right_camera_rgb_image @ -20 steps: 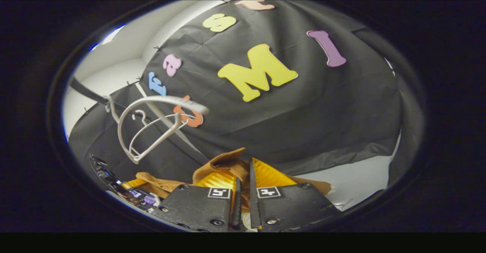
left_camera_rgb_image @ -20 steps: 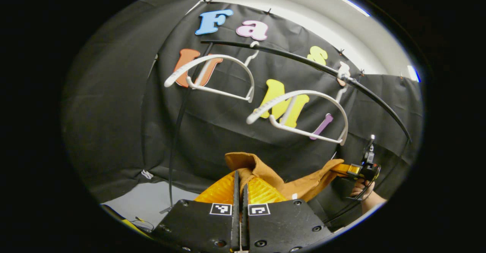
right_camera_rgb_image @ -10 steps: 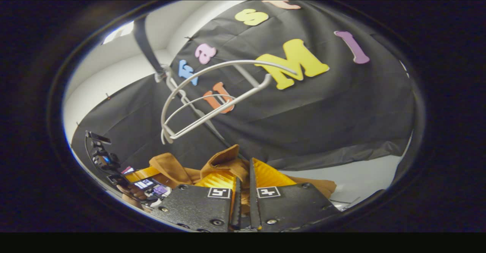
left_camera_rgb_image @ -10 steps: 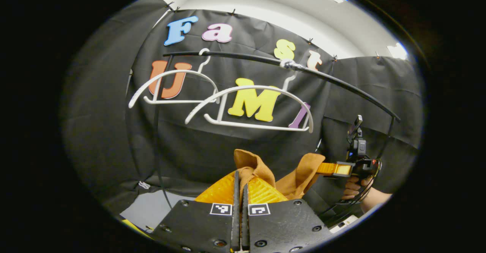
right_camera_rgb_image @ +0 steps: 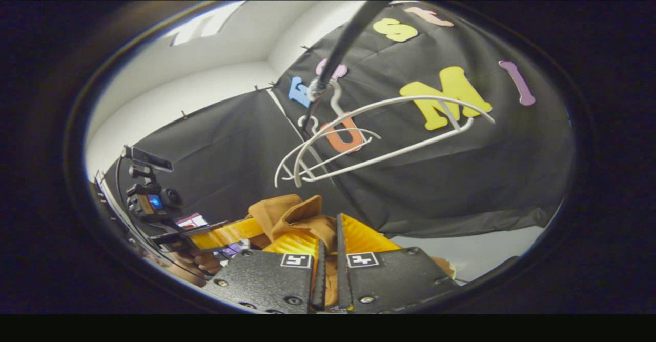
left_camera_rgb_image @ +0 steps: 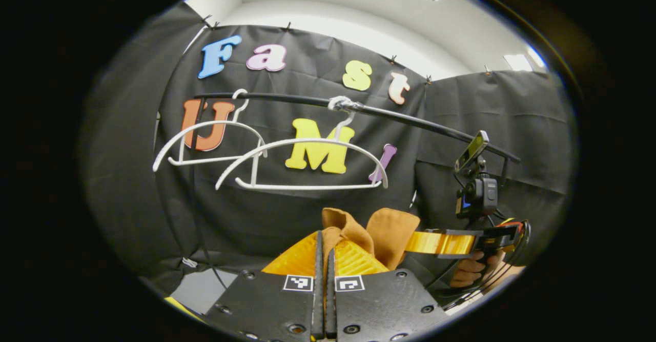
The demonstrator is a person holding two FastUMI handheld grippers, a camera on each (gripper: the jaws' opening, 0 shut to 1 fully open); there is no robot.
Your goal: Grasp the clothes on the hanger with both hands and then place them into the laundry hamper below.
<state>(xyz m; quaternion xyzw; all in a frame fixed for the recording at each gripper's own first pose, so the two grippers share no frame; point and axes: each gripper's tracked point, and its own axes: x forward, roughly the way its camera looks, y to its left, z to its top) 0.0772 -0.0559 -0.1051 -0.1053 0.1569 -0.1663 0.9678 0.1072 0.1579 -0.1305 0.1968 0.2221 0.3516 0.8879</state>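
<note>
The soft, creased tan-brown cloth garment [left_camera_rgb_image: 353,229] bunches between the ribbed yellow fingers [left_camera_rgb_image: 353,260] of the left gripper [left_camera_rgb_image: 324,252], whose jaws are closed on a fold of it. In the right gripper view, the right gripper [right_camera_rgb_image: 328,242] likewise pinches the garment [right_camera_rgb_image: 292,214]. At 12 o'clock above, 2 thin curved white plastic hangers [left_camera_rgb_image: 307,165] hang bare from a slim black rail [left_camera_rgb_image: 410,119], well apart from the cloth. Pale grey floor [right_camera_rgb_image: 476,249] shows at 4 o'clock.

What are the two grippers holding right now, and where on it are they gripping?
Both hold the brown garment: the left gripper pinches a bunched fold at its top, and the right gripper pinches another bunched fold.
</note>
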